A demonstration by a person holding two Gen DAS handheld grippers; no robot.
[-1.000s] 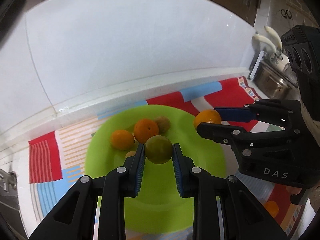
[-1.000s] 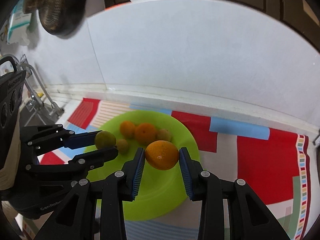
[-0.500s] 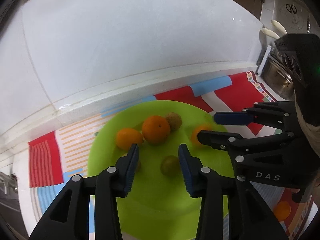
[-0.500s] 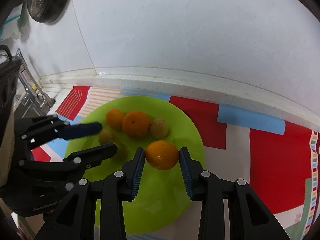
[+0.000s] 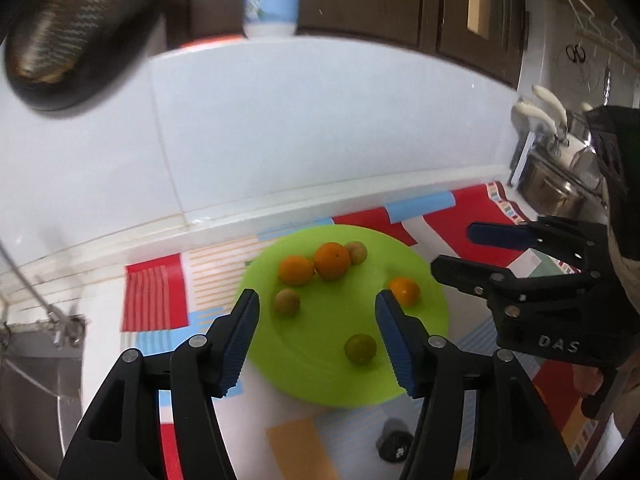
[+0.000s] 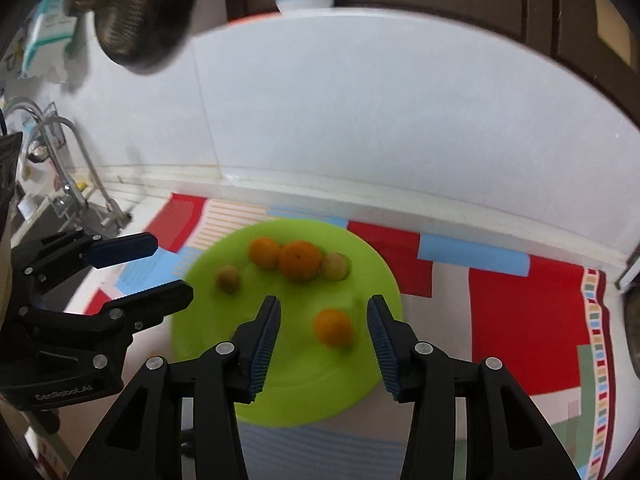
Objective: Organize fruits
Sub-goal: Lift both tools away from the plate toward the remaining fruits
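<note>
A lime-green plate (image 5: 312,360) (image 6: 312,376) lies on a colourful mat and holds several fruits. Two oranges (image 5: 332,260) and a brownish fruit (image 5: 356,252) cluster at its far side. A small brownish fruit (image 5: 287,303) lies apart from them. A green lime (image 5: 360,349) rests near the front and a small orange (image 5: 405,291) (image 6: 332,327) at the right. My left gripper (image 5: 316,304) (image 6: 170,266) hovers above the plate, its jaws opening with nothing gripped. My right gripper (image 6: 322,308) (image 5: 456,250) is also opening and empty, above the small orange.
A sink with a faucet (image 6: 80,184) is to the left of the mat (image 6: 520,312). Steel pots (image 5: 560,196) stand at the right. A white tiled wall (image 5: 320,128) rises behind the plate. A dark strainer (image 5: 72,28) hangs overhead. A small dark object (image 5: 394,444) lies on the mat.
The left gripper let go of the green lime and the right let go of the orange. Both fruits now lie on the plate. Both grippers pulled back and up with wider jaws.
</note>
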